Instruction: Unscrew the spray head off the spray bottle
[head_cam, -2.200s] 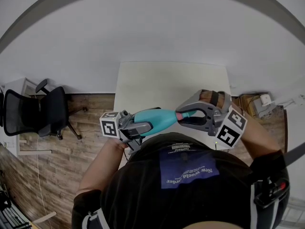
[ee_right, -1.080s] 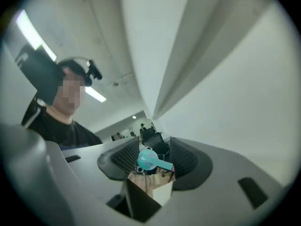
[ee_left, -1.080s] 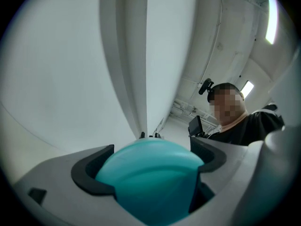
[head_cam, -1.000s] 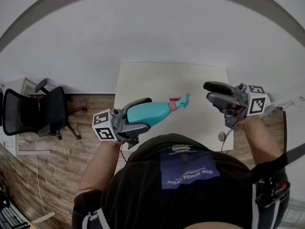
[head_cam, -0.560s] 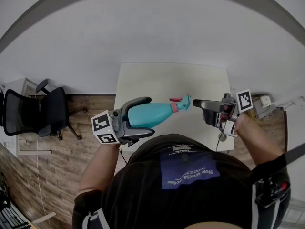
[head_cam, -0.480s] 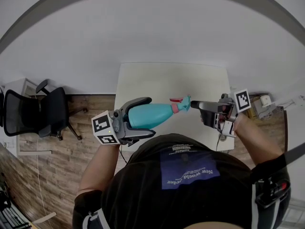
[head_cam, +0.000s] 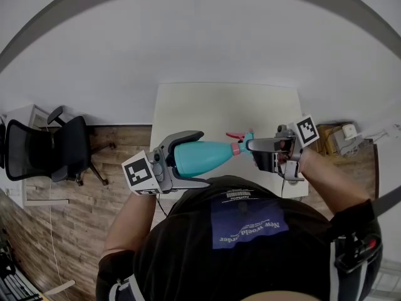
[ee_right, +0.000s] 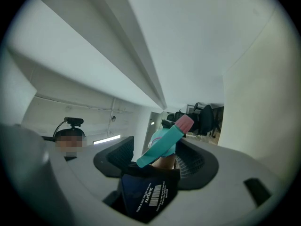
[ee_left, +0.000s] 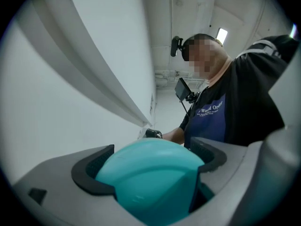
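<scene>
Held level over the near edge of a pale table, a teal bottle is clamped round its body by the left gripper, whose pads press on both sides of it in the left gripper view. There the bottle's rounded bulk fills the gap between the jaws and blocks any sight of its own neck. The spray head, teal with a pink collar and trigger, points away from that gripper toward the right gripper. The right gripper's jaws have just been opening and stand wide apart, with the head between them and neither pad pressing on it. In the right gripper view, the head rises aslant between the two dark pads, its pink tip uppermost. The person's dark shirt fills the foreground below both tools and hides the table's near edge. A black office chair stands on the wood floor well off beyond the left gripper (it also shows small and far behind the head in the right gripper view), and a small box lies past the right gripper at the wall.
</scene>
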